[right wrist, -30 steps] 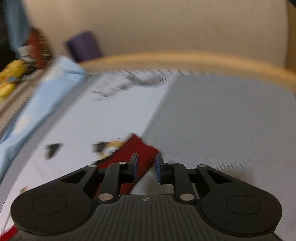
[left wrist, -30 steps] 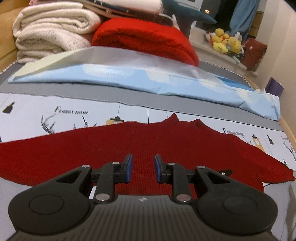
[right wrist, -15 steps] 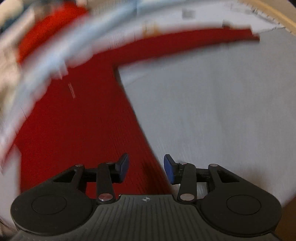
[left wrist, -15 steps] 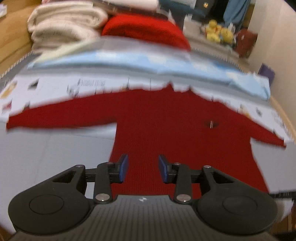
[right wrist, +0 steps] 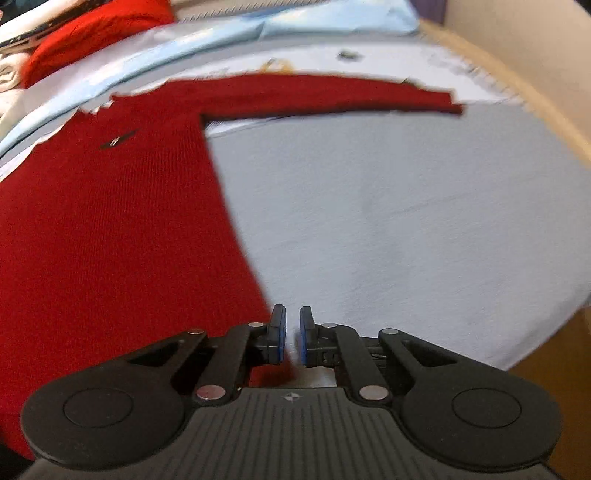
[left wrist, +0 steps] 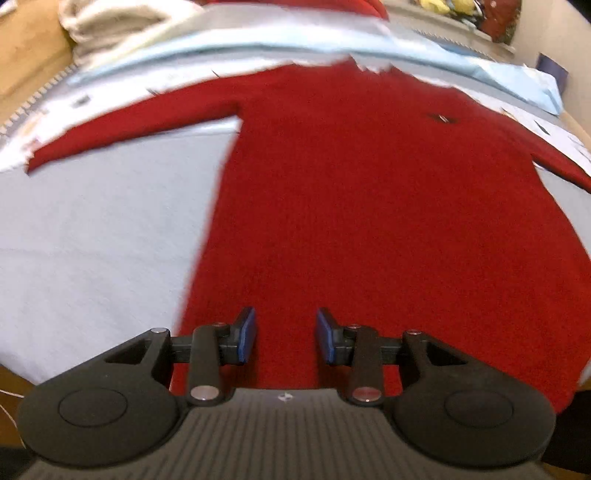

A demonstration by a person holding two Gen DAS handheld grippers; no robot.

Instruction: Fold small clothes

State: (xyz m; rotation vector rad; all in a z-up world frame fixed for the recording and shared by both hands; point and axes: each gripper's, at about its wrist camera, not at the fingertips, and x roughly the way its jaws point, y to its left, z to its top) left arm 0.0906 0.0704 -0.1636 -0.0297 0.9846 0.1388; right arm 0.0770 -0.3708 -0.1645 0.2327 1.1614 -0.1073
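Bed (left wrist: 92, 236) under a grey sheet fills both views, its wooden rim curving past 2 o'clock in the right view. Sweater (left wrist: 369, 206), red knit, lies flat on that sheet with both sleeves spread out: in the left view its body runs from the hem at 6 o'clock up to the neck at 12, one sleeve (left wrist: 129, 129) reaching toward 10 o'clock and the other toward 3. In the right view the sweater (right wrist: 110, 229) takes the left half, and a sleeve (right wrist: 332, 98) stretches from 12 toward 1 o'clock. A pale blue cloth (left wrist: 258, 40) lies along the far side of the bed, beyond the neck, with folded cream blankets (left wrist: 107, 18) at 11 o'clock behind it. A small dark logo (left wrist: 441, 118) sits on the chest at 1 o'clock. The left gripper (left wrist: 285, 338) hovers over the hem near the body's middle, jaws apart by a clear gap with only red knit showing beneath, gripping nothing. The right gripper (right wrist: 291, 338) is at the sweater's side edge near the hem, jaws nearly together with a slim gap; whether they pinch the edge cannot be told.
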